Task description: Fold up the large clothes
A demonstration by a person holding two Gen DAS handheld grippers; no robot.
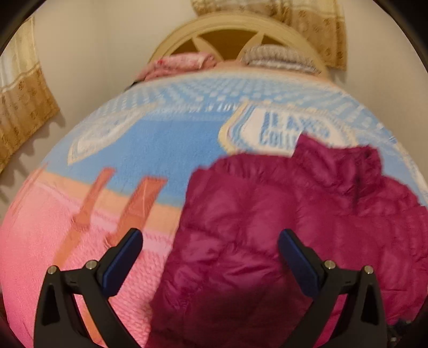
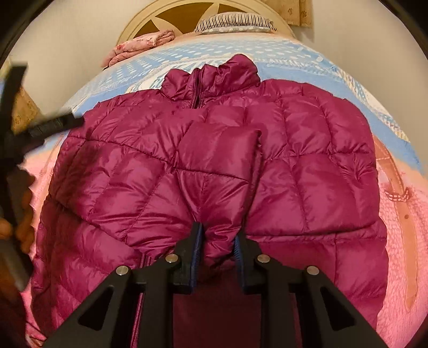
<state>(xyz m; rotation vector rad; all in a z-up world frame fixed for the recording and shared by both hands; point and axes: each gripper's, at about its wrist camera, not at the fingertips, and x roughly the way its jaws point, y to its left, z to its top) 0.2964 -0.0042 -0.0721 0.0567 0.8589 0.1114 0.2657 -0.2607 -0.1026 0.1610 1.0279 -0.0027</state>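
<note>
Covering most of both views is one bed (image 1: 149,150), spread with one blanket (image 2: 396,241) that is blue toward the headboard and pink toward the cameras. On the blanket lies one quilted magenta jacket (image 2: 307,160), the only large garment here. It lies flat with the front up. Its long axis runs from the near edge of the bed to the headboard, and the collar (image 2: 222,75) points away from the cameras, toward the headboard. The zipper runs along the same line. One sleeve (image 2: 214,160) is folded over the chest, with its cuff end toward the collar.

At the head of the bed stands one curved cream headboard (image 1: 232,24) with cut-out openings. Against it I count two soft things: one folded pink floral cloth (image 2: 139,45) on the left and one striped pillow (image 2: 235,22) on the right. Curtains (image 1: 24,112) with a gold pattern hang at both sides.

There are two grippers. The right gripper (image 2: 218,241) has its jaws narrow and pressed on a fold of the jacket at the lower part of the sleeve. The left gripper (image 1: 210,249) hovers above the left edge of the jacket, jaws wide, nothing between them. In the right wrist view it is a dark blur at the far left, with the fingers (image 2: 25,235) of the person's hand below it.
</note>
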